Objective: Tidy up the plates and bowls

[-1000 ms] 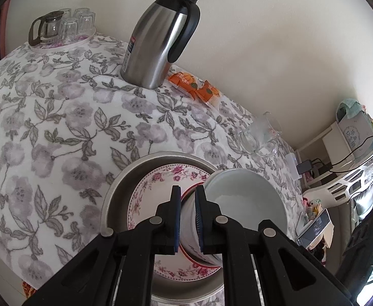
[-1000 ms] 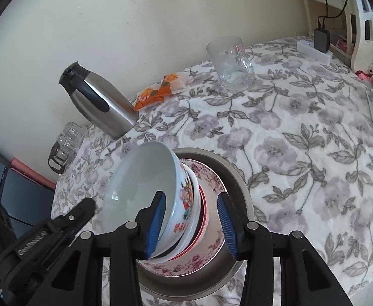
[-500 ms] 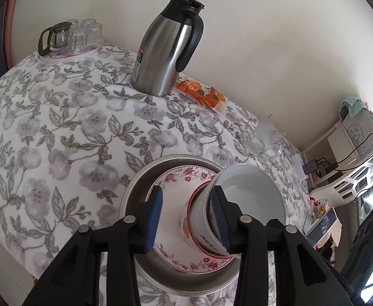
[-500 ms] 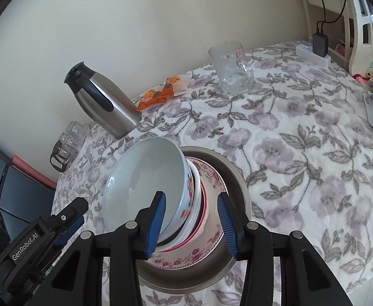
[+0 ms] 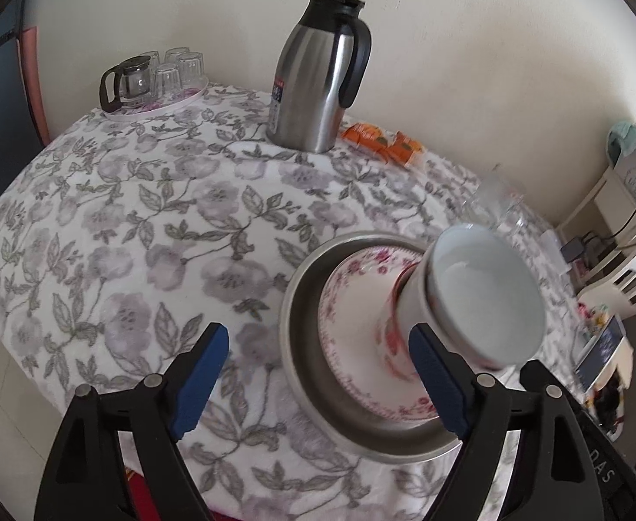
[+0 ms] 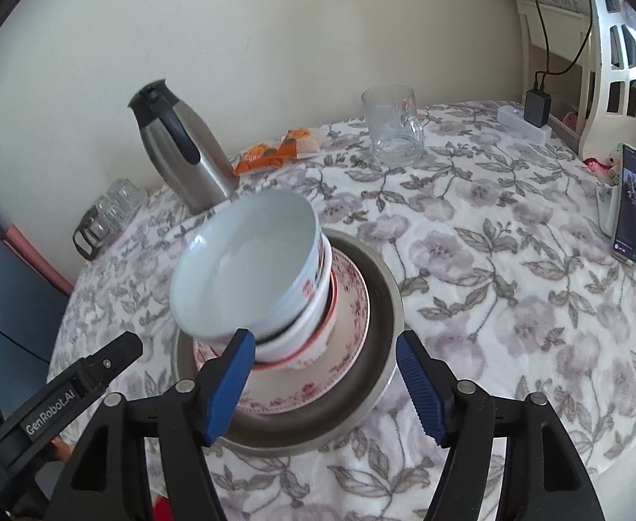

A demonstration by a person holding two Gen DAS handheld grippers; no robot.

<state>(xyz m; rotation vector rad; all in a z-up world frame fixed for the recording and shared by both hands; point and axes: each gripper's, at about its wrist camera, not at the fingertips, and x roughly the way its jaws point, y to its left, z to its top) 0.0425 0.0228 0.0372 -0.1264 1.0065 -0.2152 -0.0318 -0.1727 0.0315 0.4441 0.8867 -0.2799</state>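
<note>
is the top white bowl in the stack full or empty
Empty: the top white bowl shows a bare pale inside, nested in the bowls on the floral plate.

This is a home dining corner: a desk with a grey-flowered white cloth (image 6: 513, 269) carries a steel thermos jug (image 5: 318, 74), a clear glass mug (image 6: 389, 126) and orange snack packets (image 6: 274, 152).

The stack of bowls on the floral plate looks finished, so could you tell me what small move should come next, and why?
Probably draw both grippers straight back. The left gripper and right gripper have just been opening and press on nothing, though the right one's pad sits close to the stacked white bowls. The bowls rest on the pink floral plate in the round metal pan.
</note>
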